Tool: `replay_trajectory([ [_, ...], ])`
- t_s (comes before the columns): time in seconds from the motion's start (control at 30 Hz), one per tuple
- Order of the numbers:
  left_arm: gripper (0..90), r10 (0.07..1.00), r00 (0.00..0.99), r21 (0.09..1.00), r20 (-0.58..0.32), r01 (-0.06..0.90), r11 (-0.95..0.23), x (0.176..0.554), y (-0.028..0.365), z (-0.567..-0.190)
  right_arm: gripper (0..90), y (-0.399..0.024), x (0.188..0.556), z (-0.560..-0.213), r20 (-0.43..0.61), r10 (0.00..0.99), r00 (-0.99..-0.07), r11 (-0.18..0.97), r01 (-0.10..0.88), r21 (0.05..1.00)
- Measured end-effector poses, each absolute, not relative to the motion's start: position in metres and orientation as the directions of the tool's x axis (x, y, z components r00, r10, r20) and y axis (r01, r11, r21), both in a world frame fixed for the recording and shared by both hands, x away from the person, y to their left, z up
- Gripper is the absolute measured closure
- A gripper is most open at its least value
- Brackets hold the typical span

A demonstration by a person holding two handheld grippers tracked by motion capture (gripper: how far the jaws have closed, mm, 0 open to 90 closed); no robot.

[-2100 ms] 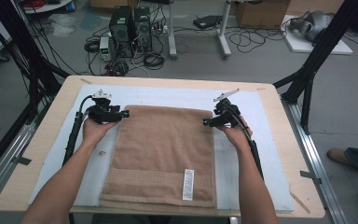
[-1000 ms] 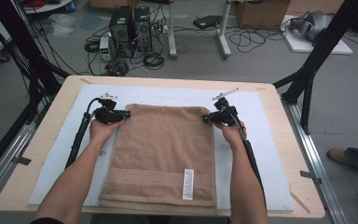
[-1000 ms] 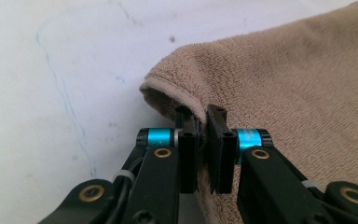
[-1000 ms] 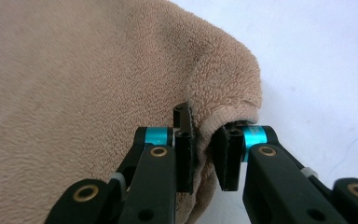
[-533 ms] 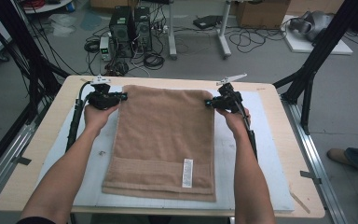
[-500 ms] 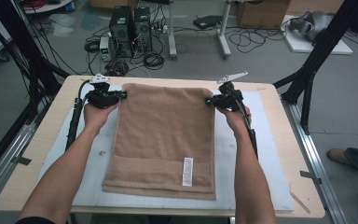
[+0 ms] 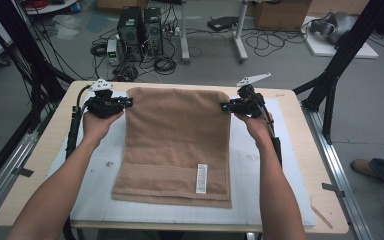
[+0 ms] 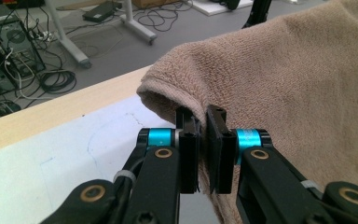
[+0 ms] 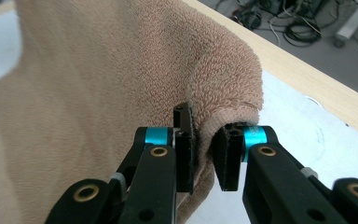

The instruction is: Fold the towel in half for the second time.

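Observation:
A tan folded towel [image 7: 177, 140] with a white label lies lengthwise on the pale cutting mat [image 7: 260, 165]. Its far edge is raised off the table, held at both far corners. My left gripper [image 7: 126, 102] is shut on the far left corner, and in the left gripper view its jaws pinch the towel [image 8: 284, 84] at the gripper [image 8: 203, 140]. My right gripper [image 7: 225, 106] is shut on the far right corner. In the right gripper view the towel [image 9: 121, 70] hem is clamped in the gripper [image 9: 205, 144].
The wooden table [image 7: 45, 150] reaches past the mat on all sides. Black frame struts [image 7: 340, 60] stand at both far corners. Computers and cables [image 7: 140, 30] lie on the floor beyond. A person's shoe [image 7: 367, 167] is at the right.
Both grippers have risen and moved toward the far edge of the table, lifting the towel's far edge. The towel now looks stretched longer toward the back.

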State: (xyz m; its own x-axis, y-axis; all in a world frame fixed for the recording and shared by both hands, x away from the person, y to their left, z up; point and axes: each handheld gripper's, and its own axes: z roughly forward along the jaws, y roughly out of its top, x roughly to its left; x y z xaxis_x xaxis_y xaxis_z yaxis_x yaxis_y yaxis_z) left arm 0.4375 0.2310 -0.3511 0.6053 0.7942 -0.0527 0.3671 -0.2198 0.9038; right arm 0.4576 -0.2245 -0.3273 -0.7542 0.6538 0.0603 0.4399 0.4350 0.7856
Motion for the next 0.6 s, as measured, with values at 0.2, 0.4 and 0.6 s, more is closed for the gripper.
replay_trajectory([
  [0.2, 84.0, 0.775, 0.631, 0.905, -0.035, 0.349, -0.243, 0.420, 0.235, -0.349, 80.6, -0.225, 0.445, -0.323, 0.060, 0.630, -0.774, 0.448, 0.425, 0.787],
  [0.4, 83.9, 0.755, 0.656, 0.899, -0.021, 0.342, -0.273, 0.398, 0.236, -0.357, 80.6, -0.228, 0.427, -0.334, 0.089, 0.603, -0.793, 0.452, 0.431, 0.781],
  [0.6, 83.9, 0.739, 0.674, 0.893, -0.027, 0.349, -0.286, 0.375, 0.241, -0.370, 80.6, -0.227, 0.408, -0.347, 0.105, 0.574, -0.812, 0.472, 0.433, 0.768],
])
